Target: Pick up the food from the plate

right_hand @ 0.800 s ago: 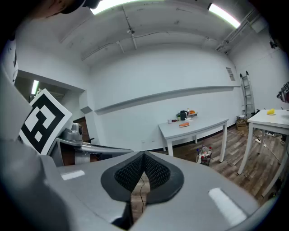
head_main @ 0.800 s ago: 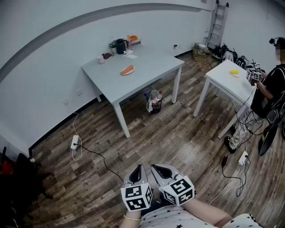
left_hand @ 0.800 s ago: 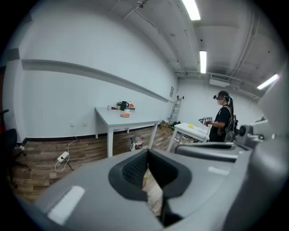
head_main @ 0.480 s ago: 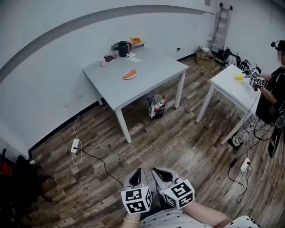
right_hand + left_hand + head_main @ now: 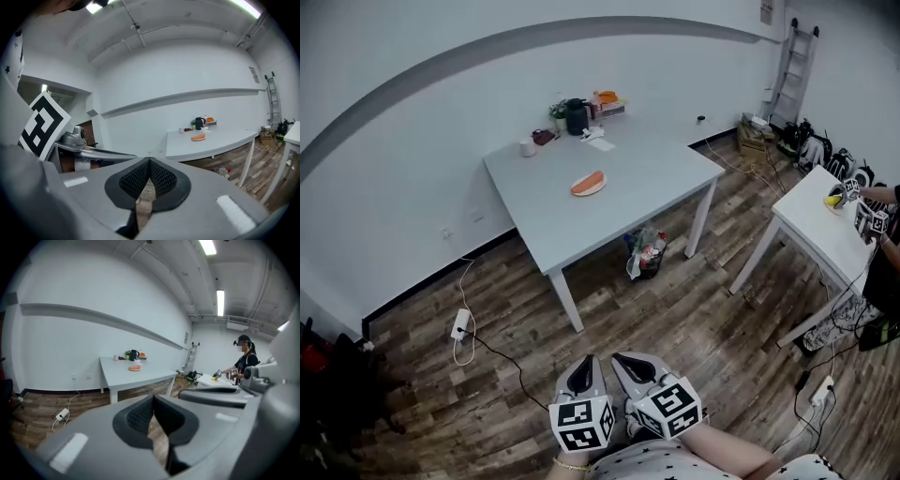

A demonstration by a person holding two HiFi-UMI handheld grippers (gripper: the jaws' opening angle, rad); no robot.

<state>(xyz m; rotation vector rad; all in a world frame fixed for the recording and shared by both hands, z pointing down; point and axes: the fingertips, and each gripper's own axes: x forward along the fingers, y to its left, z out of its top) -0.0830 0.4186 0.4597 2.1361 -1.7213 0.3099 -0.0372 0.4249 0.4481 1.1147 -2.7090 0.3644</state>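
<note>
An orange piece of food [image 5: 589,183] lies on a pale plate on the grey table [image 5: 647,178] across the room. It also shows small and far off as the food [image 5: 134,367] in the left gripper view and the food [image 5: 198,137] in the right gripper view. My left gripper [image 5: 584,367] and right gripper [image 5: 628,364] are side by side close to my body, over the wooden floor, far from the table. Both are shut with nothing between the jaws, as the left gripper [image 5: 152,400] and right gripper [image 5: 149,162] show in their own views.
A dark kettle [image 5: 576,116], cups and small items stand at the table's back edge. A bag of rubbish [image 5: 647,256] sits under the table. A power strip [image 5: 459,324] and cables lie on the floor. At the right, a person works at a white table [image 5: 825,230]. A ladder [image 5: 792,58] leans on the far wall.
The head view has swung: the grey table now sits further right and lower in frame, and the person at the right has slid to the edge. Both grippers stay shut near my body.
</note>
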